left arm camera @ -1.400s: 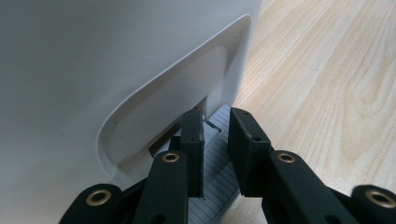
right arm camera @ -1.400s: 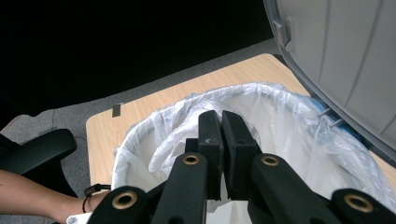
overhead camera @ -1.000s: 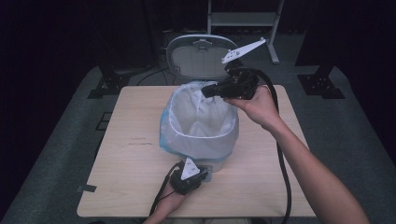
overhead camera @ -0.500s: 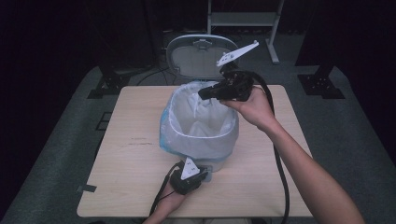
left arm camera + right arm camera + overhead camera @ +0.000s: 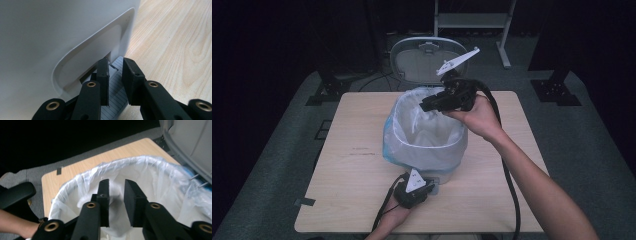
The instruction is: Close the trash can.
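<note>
The bin point(image 5: 427, 150) stands in the middle of the worktop point(image 5: 352, 170), and its lid point(image 5: 427, 60) is up at the far side. The plastic bag point(image 5: 424, 132) already lines the bin, and its edge is folded over the rim almost all around, so the lining seems nearly done; what is left is probably to smooth the bag inside.

The right tool point(image 5: 426, 106) hovers over the far rim. Its jaws are a little apart and hold nothing, though loose bag film lies just behind them. The left tool point(image 5: 428, 189) is low at the near foot of the bin, jaws slightly apart over the grey pedal point(image 5: 117, 82), gripping nothing.

The raised lid and the right tool's cable point(image 5: 507, 170) are close to the bin and could get in the way.
</note>
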`<act>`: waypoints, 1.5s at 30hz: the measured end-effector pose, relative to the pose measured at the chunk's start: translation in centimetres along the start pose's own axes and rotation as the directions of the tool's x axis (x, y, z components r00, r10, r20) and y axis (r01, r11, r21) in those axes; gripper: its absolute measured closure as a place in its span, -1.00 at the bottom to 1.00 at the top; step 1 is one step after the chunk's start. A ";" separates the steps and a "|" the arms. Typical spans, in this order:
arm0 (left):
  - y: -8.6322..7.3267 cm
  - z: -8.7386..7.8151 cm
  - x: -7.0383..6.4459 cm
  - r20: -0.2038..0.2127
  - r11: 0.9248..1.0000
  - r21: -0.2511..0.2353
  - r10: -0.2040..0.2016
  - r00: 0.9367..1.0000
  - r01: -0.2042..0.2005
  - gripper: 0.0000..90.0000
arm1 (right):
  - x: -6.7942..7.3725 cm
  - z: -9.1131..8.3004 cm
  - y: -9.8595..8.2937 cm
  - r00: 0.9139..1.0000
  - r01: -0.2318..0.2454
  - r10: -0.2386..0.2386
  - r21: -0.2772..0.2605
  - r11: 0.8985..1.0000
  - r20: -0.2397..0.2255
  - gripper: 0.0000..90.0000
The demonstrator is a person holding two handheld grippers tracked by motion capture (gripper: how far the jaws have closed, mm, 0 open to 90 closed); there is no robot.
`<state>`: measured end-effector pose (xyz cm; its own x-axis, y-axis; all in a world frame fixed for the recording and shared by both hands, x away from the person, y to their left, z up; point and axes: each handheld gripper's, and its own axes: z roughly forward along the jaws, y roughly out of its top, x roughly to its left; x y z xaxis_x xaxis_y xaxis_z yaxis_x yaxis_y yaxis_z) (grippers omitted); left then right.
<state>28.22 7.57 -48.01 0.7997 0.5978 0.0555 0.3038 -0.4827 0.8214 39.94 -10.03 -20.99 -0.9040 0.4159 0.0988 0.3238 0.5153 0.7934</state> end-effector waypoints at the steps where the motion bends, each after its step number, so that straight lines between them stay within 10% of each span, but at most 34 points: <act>1: 0.0 0.0 0.0 0.000 1.000 0.000 0.000 1.000 0.000 0.69 | 0.0 0.1 0.0 1.000 0.003 -0.003 0.007 1.000 -0.001 0.57; 45: 0.0 0.0 0.0 -0.002 1.000 0.002 0.004 1.000 -0.004 0.68 | -0.8 -3.9 -4.0 0.999 -0.043 0.043 -0.050 0.998 0.014 0.43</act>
<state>28.24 7.60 -48.00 0.7997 0.5975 0.0597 0.3022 -0.4863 0.8199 38.27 -15.32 -21.88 -0.8853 0.4480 0.1248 0.3477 0.4593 0.8174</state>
